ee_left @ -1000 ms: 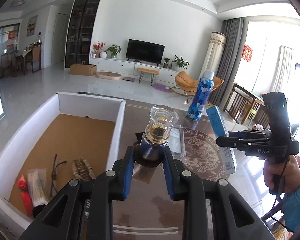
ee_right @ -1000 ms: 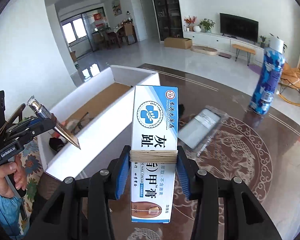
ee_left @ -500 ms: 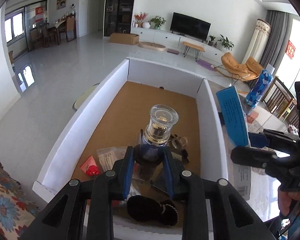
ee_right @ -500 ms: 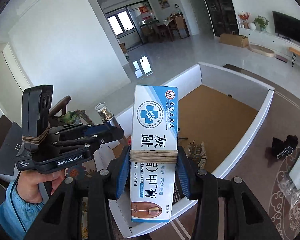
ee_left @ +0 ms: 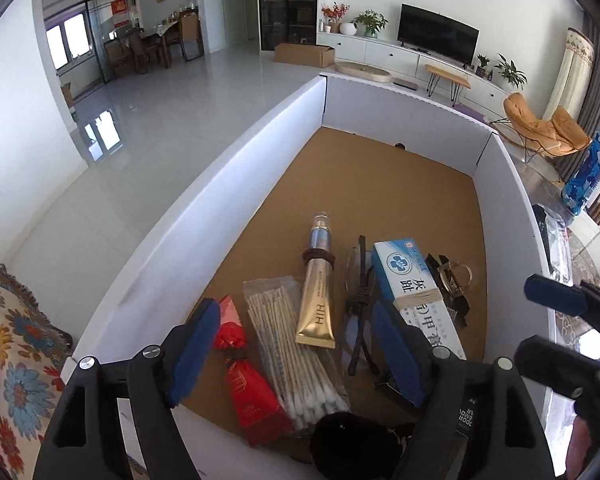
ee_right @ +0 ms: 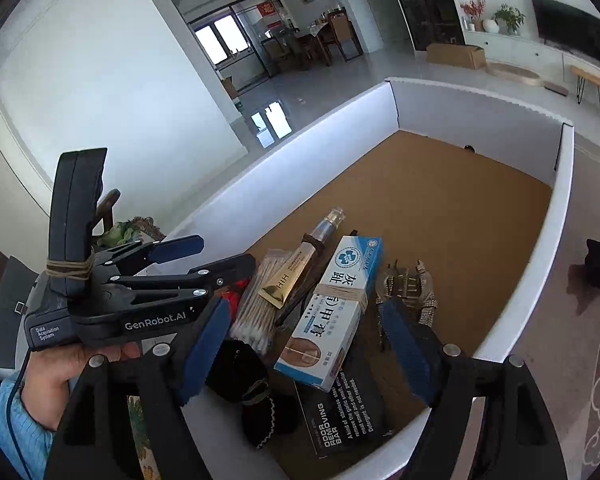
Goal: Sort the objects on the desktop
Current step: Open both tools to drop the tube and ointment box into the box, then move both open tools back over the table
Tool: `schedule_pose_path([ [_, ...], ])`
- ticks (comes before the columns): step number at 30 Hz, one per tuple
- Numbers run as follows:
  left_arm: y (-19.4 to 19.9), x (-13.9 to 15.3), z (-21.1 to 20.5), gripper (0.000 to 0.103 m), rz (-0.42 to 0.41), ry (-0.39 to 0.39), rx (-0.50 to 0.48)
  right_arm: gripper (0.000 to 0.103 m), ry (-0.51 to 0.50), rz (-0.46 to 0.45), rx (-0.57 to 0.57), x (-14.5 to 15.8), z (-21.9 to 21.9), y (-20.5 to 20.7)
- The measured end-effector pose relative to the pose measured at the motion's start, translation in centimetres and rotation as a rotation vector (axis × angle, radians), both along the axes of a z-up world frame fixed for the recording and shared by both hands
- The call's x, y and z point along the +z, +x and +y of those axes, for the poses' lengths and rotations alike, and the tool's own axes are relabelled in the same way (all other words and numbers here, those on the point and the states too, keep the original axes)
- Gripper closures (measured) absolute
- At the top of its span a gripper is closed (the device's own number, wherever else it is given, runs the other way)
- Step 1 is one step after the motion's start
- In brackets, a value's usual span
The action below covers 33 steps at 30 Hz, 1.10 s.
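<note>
The white-walled cardboard box (ee_left: pixel 236 184) filled most of both views; its near wall was cut off behind the gripper bodies. On its brown floor lay the sorted items, clustered at the near end.

The left gripper (ee_left: pixel 296 344) hung over that cluster. Its jaws had just been opening and stood wide, nothing pressed between the pads; the gold tube (ee_left: pixel 317 284), bound with a dark band, lay flat on the floor below them. The right gripper (ee_right: pixel 306 344) likewise had just been opening and stood wide, gripping nothing. The blue-and-white cream carton (ee_right: pixel 332 312), with a rubber band round it, lay tilted across a black box (ee_right: pixel 348 420) lettered "ODOR REMOVING BAR", whose far part was hidden beneath the carton.

The packet of cotton swabs (ee_left: pixel 290 352) lay beside the tube, with a red sachet (ee_left: pixel 246 380) to its left. A black pouch (ee_right: pixel 248 384) at the near wall was partly masked by a finger. Spectacles (ee_left: pixel 360 292) were half hidden by the carton and a pad. A metallic clip-like item (ee_right: pixel 406 284) could not be identified.
</note>
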<state>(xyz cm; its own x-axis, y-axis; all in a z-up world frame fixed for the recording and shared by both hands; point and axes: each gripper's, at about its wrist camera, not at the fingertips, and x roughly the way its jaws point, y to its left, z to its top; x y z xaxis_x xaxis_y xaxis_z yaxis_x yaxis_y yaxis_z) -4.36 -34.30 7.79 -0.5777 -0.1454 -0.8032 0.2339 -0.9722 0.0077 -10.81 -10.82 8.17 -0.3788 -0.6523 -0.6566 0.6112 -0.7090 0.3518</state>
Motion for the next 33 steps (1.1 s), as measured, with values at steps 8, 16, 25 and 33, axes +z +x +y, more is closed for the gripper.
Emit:
schedule_pose_path([
  [8, 4.5, 5.6, 7.5, 0.025, 0.185, 0.017, -0.124, 0.006, 0.09, 0.21, -0.215, -1.7, 13.7, 4.6],
  [16, 9.4, 6.6, 22.3, 0.0, 0.29, 0.1, -0.458, 0.006, 0.365, 0.098, -0.52, -7.4, 27.9, 8.5],
  [25, 4.7, -5.5, 30.9, 0.0, 0.076, 0.004, -0.493, 0.004, 0.383, 0.0, -0.652, -10.3, 33.8, 10.7],
  [33, 1.7, -7.4, 30.7, 0.0, 0.084, -0.062, -0.439, 0.003, 0.339, -0.009, -0.724, -10.0, 35.0, 11.3],
])
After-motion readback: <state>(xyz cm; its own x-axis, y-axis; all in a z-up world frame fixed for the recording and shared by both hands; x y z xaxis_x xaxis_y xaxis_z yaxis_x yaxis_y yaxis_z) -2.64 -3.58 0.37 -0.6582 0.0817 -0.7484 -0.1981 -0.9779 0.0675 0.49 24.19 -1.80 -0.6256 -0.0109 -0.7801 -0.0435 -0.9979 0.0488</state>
